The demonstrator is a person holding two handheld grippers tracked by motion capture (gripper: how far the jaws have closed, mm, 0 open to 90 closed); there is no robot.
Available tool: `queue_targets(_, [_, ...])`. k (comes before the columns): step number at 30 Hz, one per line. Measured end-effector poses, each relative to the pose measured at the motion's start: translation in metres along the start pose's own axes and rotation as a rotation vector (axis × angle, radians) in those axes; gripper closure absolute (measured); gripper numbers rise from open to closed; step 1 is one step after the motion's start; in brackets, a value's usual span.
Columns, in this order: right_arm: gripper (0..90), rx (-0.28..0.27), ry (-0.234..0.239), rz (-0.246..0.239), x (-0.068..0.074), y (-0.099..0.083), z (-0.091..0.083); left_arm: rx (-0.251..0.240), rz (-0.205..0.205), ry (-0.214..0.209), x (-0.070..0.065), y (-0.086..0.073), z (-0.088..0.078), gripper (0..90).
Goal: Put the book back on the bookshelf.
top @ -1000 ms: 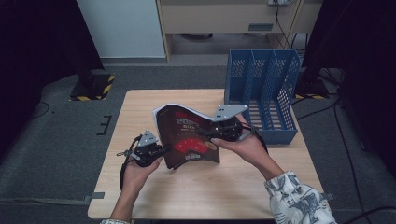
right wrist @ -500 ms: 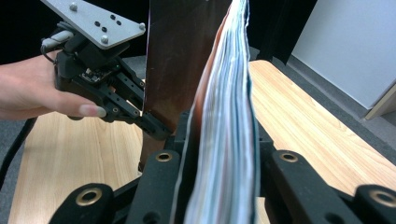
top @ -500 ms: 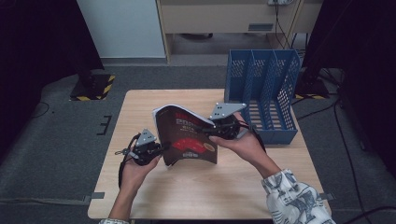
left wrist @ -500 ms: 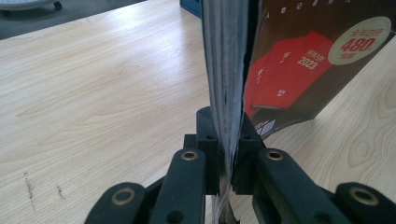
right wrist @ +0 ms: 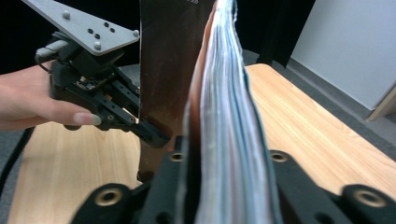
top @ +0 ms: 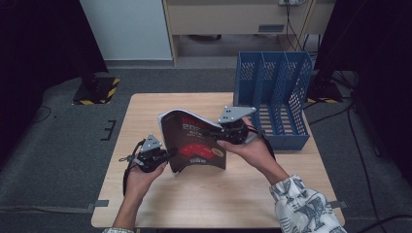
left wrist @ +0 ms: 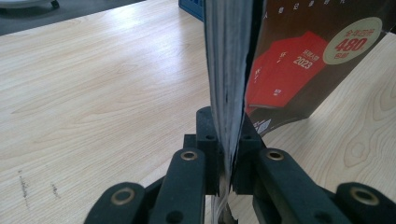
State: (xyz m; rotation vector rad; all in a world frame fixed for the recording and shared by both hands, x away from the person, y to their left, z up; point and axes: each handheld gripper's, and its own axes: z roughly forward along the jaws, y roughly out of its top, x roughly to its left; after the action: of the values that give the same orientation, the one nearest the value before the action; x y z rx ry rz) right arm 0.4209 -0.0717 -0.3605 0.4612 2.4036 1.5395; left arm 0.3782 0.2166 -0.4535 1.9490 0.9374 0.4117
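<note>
We hold the magazine (top: 194, 143) upright over the middle of the table (top: 145, 111), the left gripper (top: 165, 155) clamped on its lower left edge, and the right gripper (top: 218, 132), whose jaws have just been closing, now clamped on the page edges at its right side. It looks light, glossy and floppy, bowing between the grips, so we judge holds near the spine steadier. The blue file rack (top: 272, 97) stands near on the right, with open tabletop left and front.

Lab-like recording room.
A lone wooden table (top: 160, 104) on grey carpet (top: 63, 145), dark curtains (top: 43, 39) at the sides, hazard-striped stand base (top: 97, 91), loose cables (top: 354, 145).
</note>
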Motion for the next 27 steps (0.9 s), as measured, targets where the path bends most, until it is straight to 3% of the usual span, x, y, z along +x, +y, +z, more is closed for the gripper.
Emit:
queue_targets(7, [86.9,0.004,-0.039,0.000,-0.001,0.000,-0.002,-0.010,-0.017,0.020,0.002,-0.002,0.000,75.2])
queue_targets(9, [87.0,0.002,-0.051,0.004,0.000,0.000,-0.002,-0.018,-0.024,0.039,0.003,-0.003,0.001,68.1])
queue_targets(12, [87.0,0.002,-0.062,0.006,0.000,0.000,-0.002,-0.022,-0.050,0.075,0.005,-0.004,0.001,47.1])
queue_targets(15, [87.0,0.004,-0.073,0.013,0.000,0.001,-0.001,-0.015,-0.067,0.102,0.010,-0.009,0.001,35.8])
queue_targets(22, [87.0,0.004,-0.108,0.050,-0.003,0.001,0.000,0.002,-0.099,0.134,0.016,-0.018,0.002,21.0])
queue_targets(27, [87.0,0.006,-0.124,0.062,-0.003,0.001,0.001,0.048,-0.094,0.151,0.017,-0.025,0.010,12.7])
